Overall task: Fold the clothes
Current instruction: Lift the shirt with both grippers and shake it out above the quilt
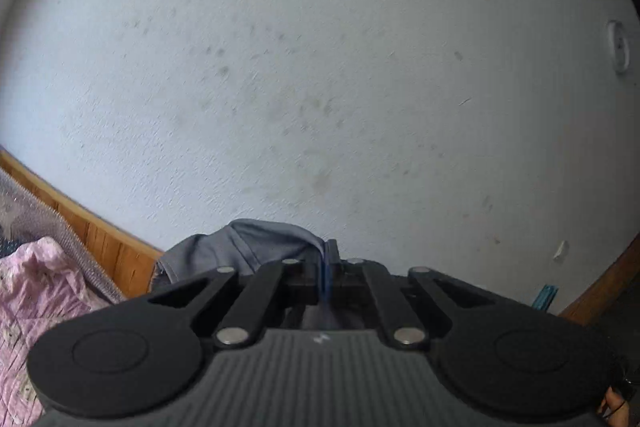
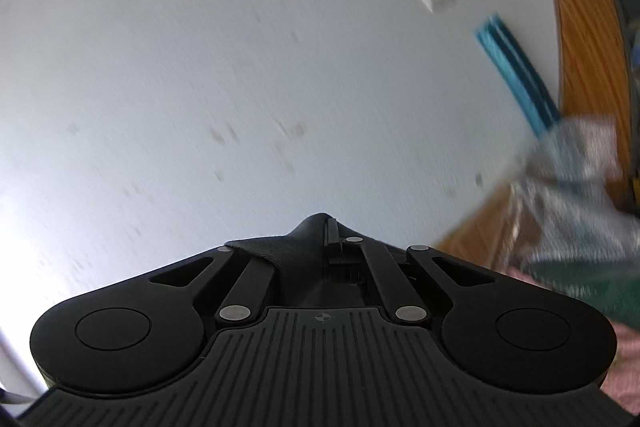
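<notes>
The left gripper (image 1: 326, 259) pinches a grey garment (image 1: 256, 243) against a white wall (image 1: 320, 67); the right gripper (image 2: 326, 231) clamps dark fabric (image 2: 296, 247)

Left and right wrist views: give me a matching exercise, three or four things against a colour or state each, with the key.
Things:
1. left gripper
2. right gripper
3. quilted blanket
4. flat strips leaning on the wall

Descriptions:
A. teal
B. pink
C. shut on dark fabric
D. shut on grey garment

Pairs: 1-D, 2-C, 3-B, 4-A
</notes>
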Demonstrator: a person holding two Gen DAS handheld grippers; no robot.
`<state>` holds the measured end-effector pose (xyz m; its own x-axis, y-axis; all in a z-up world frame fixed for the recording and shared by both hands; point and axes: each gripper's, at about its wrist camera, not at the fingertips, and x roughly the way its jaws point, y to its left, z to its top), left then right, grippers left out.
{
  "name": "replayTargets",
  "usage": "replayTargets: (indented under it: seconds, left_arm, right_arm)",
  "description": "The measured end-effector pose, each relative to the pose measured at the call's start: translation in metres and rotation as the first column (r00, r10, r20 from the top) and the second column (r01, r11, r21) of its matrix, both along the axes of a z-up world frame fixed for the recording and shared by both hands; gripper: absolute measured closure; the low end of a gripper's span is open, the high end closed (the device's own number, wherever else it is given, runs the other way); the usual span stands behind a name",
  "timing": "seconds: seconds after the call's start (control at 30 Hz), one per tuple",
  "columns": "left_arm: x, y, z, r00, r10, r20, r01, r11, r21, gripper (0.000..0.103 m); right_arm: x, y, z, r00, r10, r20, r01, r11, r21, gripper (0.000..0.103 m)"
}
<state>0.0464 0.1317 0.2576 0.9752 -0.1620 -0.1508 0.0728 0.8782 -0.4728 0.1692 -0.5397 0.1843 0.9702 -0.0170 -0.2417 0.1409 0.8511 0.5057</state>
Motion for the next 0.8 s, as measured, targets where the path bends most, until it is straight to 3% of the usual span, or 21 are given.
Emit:
replayTargets:
  seconds: [0.1, 0.17, 0.2, 0.27, 0.37, 0.4, 0.47, 0.57, 0.63, 0.7, 0.73, 0.8]
  left_arm:
    - [0.025, -0.002, 0.016, 0.998, 0.056, -0.022, -0.056, 0.998, 0.005, 0.102]
    - [0.070, -0.005, 0.011, 0.985, 0.137, -0.107, -0.134, 0.990, 0.043, 0.102]
    - [0.100, -0.006, -0.003, 0.967, 0.192, -0.169, -0.180, 0.980, 0.082, 0.101]
    - [0.163, -0.008, -0.044, 0.900, 0.313, -0.301, -0.267, 0.946, 0.186, 0.101]
    - [0.207, -0.001, -0.137, 0.761, 0.431, -0.485, -0.319, 0.899, 0.300, 0.102]
    - [0.207, 0.004, -0.162, 0.735, 0.433, -0.522, -0.321, 0.900, 0.293, 0.102]
    - [0.188, 0.017, -0.186, 0.758, 0.390, -0.522, -0.324, 0.921, 0.217, 0.102]
    - [0.173, 0.030, -0.179, 0.797, 0.370, -0.478, -0.343, 0.928, 0.147, 0.102]
    - [0.161, 0.029, -0.137, 0.863, 0.341, -0.374, -0.339, 0.938, 0.075, 0.102]
    - [0.141, 0.026, -0.087, 0.927, 0.296, -0.232, -0.304, 0.953, 0.002, 0.102]
    - [0.124, 0.027, -0.064, 0.952, 0.269, -0.148, -0.277, 0.960, -0.033, 0.102]
    - [0.074, 0.028, -0.036, 0.976, 0.216, 0.019, -0.215, 0.975, -0.054, 0.102]
  right_arm:
    - [0.017, 0.007, 0.011, 1.000, -0.011, -0.014, 0.011, 1.000, -0.024, 0.103]
    - [0.028, 0.012, 0.018, 1.000, -0.019, -0.024, 0.018, 0.999, -0.040, 0.103]
    - [0.034, 0.015, 0.022, 0.999, -0.023, -0.029, 0.022, 0.999, -0.048, 0.103]
    - [0.046, 0.022, 0.019, 0.998, -0.024, -0.057, 0.020, 0.998, -0.061, 0.103]
    - [0.077, 0.052, -0.066, 0.972, 0.028, -0.233, -0.042, 0.998, -0.055, 0.103]
    - [0.087, 0.062, -0.094, 0.956, 0.045, -0.290, -0.062, 0.997, -0.050, 0.103]
    - [0.103, 0.079, -0.145, 0.922, 0.075, -0.381, -0.100, 0.994, -0.047, 0.103]
    - [0.111, 0.071, -0.166, 0.933, 0.088, -0.350, -0.115, 0.992, -0.057, 0.103]
    - [0.117, 0.058, -0.147, 0.959, 0.087, -0.269, -0.095, 0.995, -0.017, 0.103]
    - [0.107, 0.048, -0.103, 0.989, 0.080, -0.127, -0.079, 0.997, 0.017, 0.103]
    - [0.094, 0.040, -0.078, 0.996, 0.076, -0.040, -0.075, 0.996, 0.039, 0.103]
    - [0.058, 0.025, -0.040, 0.989, 0.075, 0.124, -0.085, 0.993, 0.077, 0.103]
